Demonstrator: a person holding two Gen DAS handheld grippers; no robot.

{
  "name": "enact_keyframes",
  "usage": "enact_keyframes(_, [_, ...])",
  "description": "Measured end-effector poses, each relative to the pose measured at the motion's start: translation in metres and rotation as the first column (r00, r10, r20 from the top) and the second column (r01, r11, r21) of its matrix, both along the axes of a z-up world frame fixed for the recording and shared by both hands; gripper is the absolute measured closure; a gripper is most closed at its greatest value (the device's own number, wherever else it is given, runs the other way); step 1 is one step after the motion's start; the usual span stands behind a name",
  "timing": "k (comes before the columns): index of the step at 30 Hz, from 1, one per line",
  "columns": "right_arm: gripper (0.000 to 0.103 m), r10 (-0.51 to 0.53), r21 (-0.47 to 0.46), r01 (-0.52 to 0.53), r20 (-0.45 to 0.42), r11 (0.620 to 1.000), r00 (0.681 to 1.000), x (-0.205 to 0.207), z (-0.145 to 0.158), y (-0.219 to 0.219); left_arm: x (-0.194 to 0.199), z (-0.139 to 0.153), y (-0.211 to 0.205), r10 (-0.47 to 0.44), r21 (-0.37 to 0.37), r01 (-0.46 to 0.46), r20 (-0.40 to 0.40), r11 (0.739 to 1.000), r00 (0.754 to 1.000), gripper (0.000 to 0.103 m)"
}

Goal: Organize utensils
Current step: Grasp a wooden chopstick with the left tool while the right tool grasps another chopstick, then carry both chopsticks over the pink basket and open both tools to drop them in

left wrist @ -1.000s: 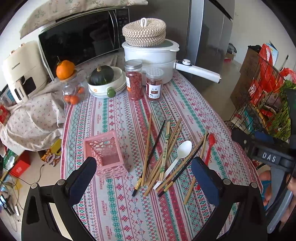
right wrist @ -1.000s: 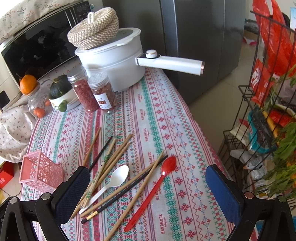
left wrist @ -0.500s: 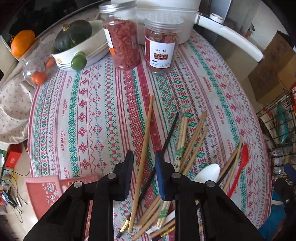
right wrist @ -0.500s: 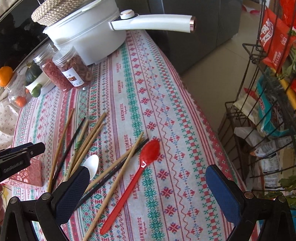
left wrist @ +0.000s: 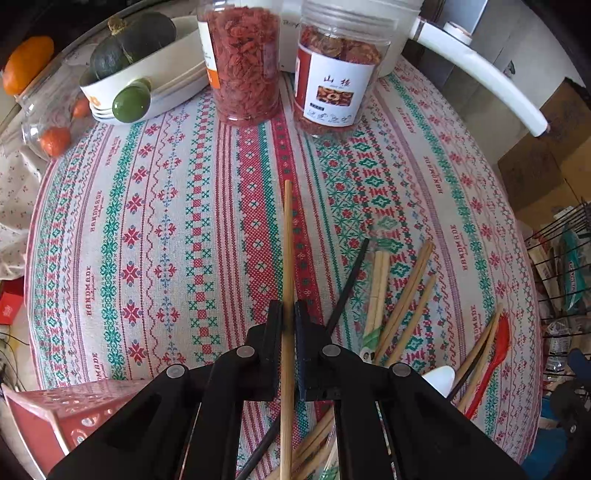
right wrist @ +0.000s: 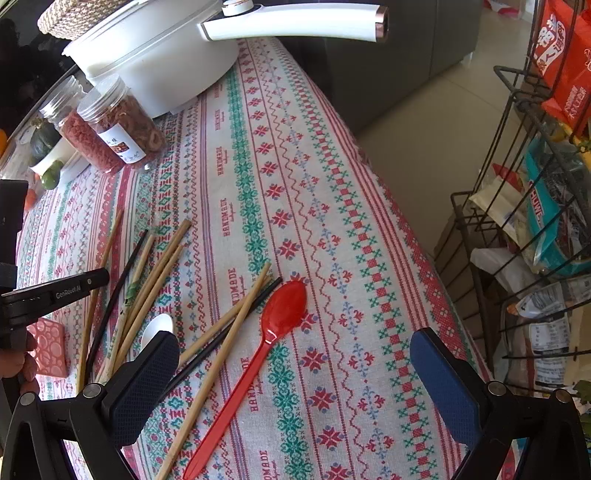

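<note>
My left gripper (left wrist: 288,314) is shut on a single wooden chopstick (left wrist: 287,243) that points away along the patterned tablecloth. Several more wooden and black chopsticks (left wrist: 399,295) lie loose to its right, with a white spoon (left wrist: 441,376) and a red spoon (left wrist: 495,354). The pink utensil holder (left wrist: 55,410) sits at the lower left. My right gripper (right wrist: 295,373) is open and empty, low over the red spoon (right wrist: 273,336), with chopsticks (right wrist: 155,280) to its left. The left gripper (right wrist: 55,291) shows at the left edge there.
Two jars of dried food (left wrist: 332,62) stand at the back, beside a bowl with a green squash (left wrist: 136,74) and a white pot with a long handle (right wrist: 295,22). A wire rack of packets (right wrist: 535,184) stands off the table's right edge.
My left gripper has dropped to the table, closed, and now grips the leftmost wooden chopstick. My right gripper has moved lower and closer over the red spoon, still open.
</note>
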State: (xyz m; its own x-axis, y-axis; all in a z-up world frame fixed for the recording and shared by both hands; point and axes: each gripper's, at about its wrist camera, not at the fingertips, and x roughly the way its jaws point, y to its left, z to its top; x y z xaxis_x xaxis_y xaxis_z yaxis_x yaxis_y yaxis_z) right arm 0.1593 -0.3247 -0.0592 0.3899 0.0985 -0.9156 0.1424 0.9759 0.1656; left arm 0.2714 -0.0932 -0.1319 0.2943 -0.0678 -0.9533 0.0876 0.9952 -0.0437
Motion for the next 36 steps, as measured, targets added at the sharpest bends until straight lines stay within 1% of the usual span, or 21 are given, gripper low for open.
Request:
enact_keyframes(5, [0.001, 0.004, -0.002, -0.005, -0.011, 1.000, 1.000, 0.002, -0.005, 0.002, -0.037, 0.044, 0.000, -0.081, -0.043, 0.086, 0.107, 0.995, 0.991, 0.097])
enact_keyframes(9, [0.001, 0.006, -0.008, -0.007, -0.039, 1.000, 0.999, 0.005, -0.014, 0.005, -0.072, 0.085, 0.009, -0.126, -0.074, 0.143, 0.201, 0.987, 0.972, 0.097])
enact_keyframes(12, [0.002, 0.000, -0.009, -0.001, -0.056, 1.000, 0.998, 0.007, -0.023, 0.007, -0.102, 0.108, 0.026, -0.145, -0.082, 0.171, 0.259, 0.982, 0.955, 0.097])
enact_keyframes(13, [0.006, -0.005, -0.007, 0.005, -0.062, 1.000, 0.998, 0.008, -0.025, 0.008, -0.111, 0.115, 0.032, -0.145, -0.086, 0.175, 0.275, 0.981, 0.951, 0.097])
enact_keyframes(14, [0.012, -0.014, 0.004, 0.014, -0.069, 1.000, 0.998, 0.009, -0.028, 0.007, -0.121, 0.121, 0.038, -0.143, -0.094, 0.176, 0.290, 0.980, 0.946, 0.097])
enact_keyframes(15, [0.015, -0.022, 0.025, 0.024, -0.074, 0.999, 0.997, 0.010, -0.031, 0.007, -0.130, 0.126, 0.044, -0.135, -0.106, 0.174, 0.303, 0.979, 0.943, 0.097])
enact_keyframes(17, [0.026, -0.038, 0.082, 0.045, -0.090, 0.996, 0.995, 0.010, -0.036, 0.008, -0.146, 0.132, 0.058, -0.117, -0.135, 0.168, 0.323, 0.976, 0.939, 0.097])
enact_keyframes(18, [0.029, -0.044, 0.115, 0.055, -0.097, 0.992, 0.994, 0.011, -0.038, 0.009, -0.153, 0.134, 0.064, -0.106, -0.146, 0.163, 0.334, 0.976, 0.937, 0.097])
enact_keyframes(20, [0.045, -0.043, 0.164, 0.060, -0.106, 0.985, 0.993, 0.013, -0.042, 0.014, -0.165, 0.135, 0.075, -0.084, -0.160, 0.148, 0.353, 0.976, 0.932, 0.097])
enact_keyframes(21, [0.049, -0.036, 0.181, 0.055, -0.108, 0.982, 0.993, 0.014, -0.044, 0.018, -0.170, 0.134, 0.080, -0.072, -0.168, 0.140, 0.358, 0.976, 0.931, 0.097])
enact_keyframes(23, [0.063, -0.022, 0.196, 0.044, -0.111, 0.980, 0.994, 0.016, -0.047, 0.026, -0.174, 0.131, 0.089, -0.050, -0.192, 0.125, 0.355, 0.974, 0.933, 0.097])
enact_keyframes(24, [0.066, -0.018, 0.198, 0.040, -0.114, 0.979, 0.993, 0.016, -0.048, 0.030, -0.175, 0.129, 0.094, -0.040, -0.204, 0.119, 0.351, 0.972, 0.935, 0.097])
enact_keyframes(26, [0.078, -0.015, 0.187, 0.039, -0.127, 0.982, 0.992, 0.017, -0.053, 0.038, -0.176, 0.126, 0.100, -0.032, -0.215, 0.113, 0.348, 0.970, 0.937, 0.097])
enact_keyframes(29, [0.086, -0.029, 0.162, 0.053, -0.148, 0.985, 0.989, 0.020, -0.060, 0.041, -0.181, 0.122, 0.105, -0.036, -0.212, 0.114, 0.337, 0.971, 0.941, 0.097])
enact_keyframes(31, [0.088, -0.043, 0.145, 0.067, -0.162, 0.987, 0.986, 0.021, -0.065, 0.040, -0.182, 0.118, 0.107, -0.041, -0.209, 0.115, 0.327, 0.971, 0.944, 0.097])
enact_keyframes(32, [0.091, -0.046, 0.138, 0.070, -0.167, 0.988, 0.985, 0.022, -0.067, 0.040, -0.183, 0.117, 0.107, -0.043, -0.206, 0.116, 0.326, 0.972, 0.944, 0.097])
enact_keyframes(36, [0.091, -0.016, 0.090, 0.029, -0.140, 0.996, 0.990, 0.023, -0.065, 0.045, -0.186, 0.118, 0.111, -0.036, -0.204, 0.109, 0.334, 0.973, 0.942, 0.097])
